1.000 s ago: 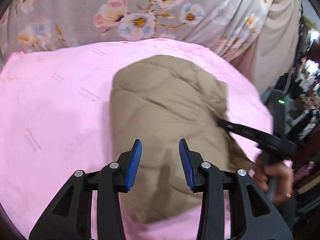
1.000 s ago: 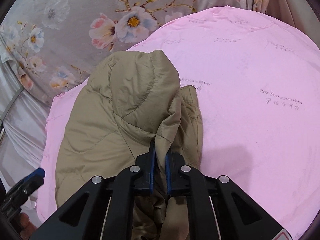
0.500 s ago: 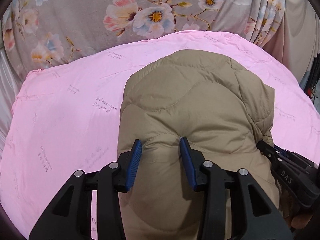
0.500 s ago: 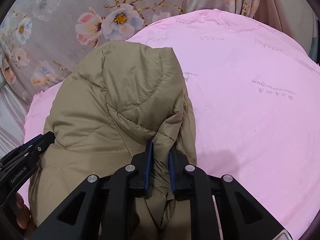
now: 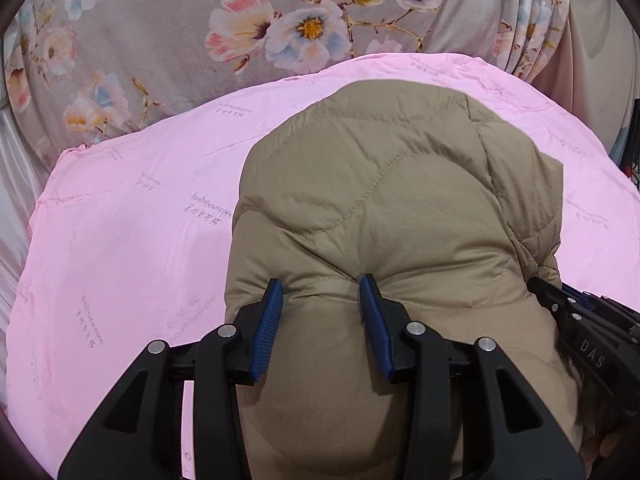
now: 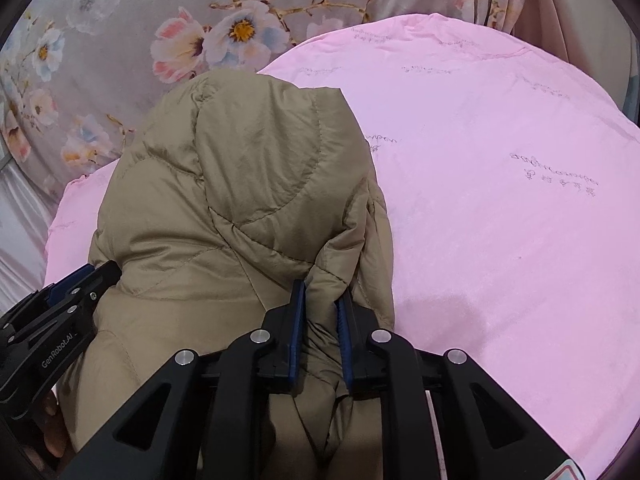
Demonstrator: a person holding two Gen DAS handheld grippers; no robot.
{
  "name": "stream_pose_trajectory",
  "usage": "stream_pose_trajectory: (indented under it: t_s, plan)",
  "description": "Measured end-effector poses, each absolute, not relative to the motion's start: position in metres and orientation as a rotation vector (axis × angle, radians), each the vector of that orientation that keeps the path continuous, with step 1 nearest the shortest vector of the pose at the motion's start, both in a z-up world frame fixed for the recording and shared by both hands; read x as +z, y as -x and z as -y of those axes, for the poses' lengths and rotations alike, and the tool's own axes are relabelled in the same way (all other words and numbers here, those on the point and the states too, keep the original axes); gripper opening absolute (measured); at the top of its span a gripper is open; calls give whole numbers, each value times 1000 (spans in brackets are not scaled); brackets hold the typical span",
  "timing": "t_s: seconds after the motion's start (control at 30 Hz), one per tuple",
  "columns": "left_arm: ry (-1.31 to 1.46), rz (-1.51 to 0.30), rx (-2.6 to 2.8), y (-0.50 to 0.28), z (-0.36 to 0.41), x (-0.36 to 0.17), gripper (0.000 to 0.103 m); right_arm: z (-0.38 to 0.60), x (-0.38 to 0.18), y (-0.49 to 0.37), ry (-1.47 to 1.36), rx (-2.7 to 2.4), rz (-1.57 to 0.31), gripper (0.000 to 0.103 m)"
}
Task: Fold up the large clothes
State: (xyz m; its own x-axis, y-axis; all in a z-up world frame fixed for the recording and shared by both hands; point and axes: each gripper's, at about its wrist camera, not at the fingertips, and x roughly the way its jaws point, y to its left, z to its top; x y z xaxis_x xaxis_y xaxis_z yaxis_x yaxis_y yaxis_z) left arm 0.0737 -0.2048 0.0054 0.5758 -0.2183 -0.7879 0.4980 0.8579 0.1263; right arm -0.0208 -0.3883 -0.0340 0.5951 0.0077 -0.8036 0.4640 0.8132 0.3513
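Jacket [image 5: 384, 208] now lies folded in lump on pink sheet [image 5: 120, 240], floral fabric [image 5: 160, 32] behind. My left claw [image 5: 320, 312] came down onto it a second ago: jaws half wide, tips dug into padding, puffy ridge between them, pressing rather than pinching. My right claw [image 6: 320, 328], clamped on fold edge before, is opening; fabric still between pads [image 6: 297, 320]. Judgement: fold laid, release under way; smoothing or next fold follows.
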Motion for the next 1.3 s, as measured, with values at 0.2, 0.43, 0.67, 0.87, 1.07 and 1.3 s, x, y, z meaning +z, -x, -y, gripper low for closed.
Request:
stream_pose_trajectory:
  t_s: [0.2,0.43,0.67,0.87,1.07,1.3]
  plan:
    - [-265,-868,-443,-101,197,55,39,410,27,21,-686,-258,-797,26]
    - [-252,-859,-426,-152,234,78,39,420,56,-33,-701,-263,-727,49]
    - [-291,-923,-400,-183,265,37,39,408,-4,-71,-624,-360,-849,36]
    - [-302,-933,-404,-187,276,11,39,413,-27,-73,-595,-377,-854,32]
    - [-319,-935,-399,-191,286,-8,40,418,-42,-77,-600,-377,-863,32]
    - [-322,-923,-392,-191,289,-20,40,419,-50,-80,-608,-368,-866,32]
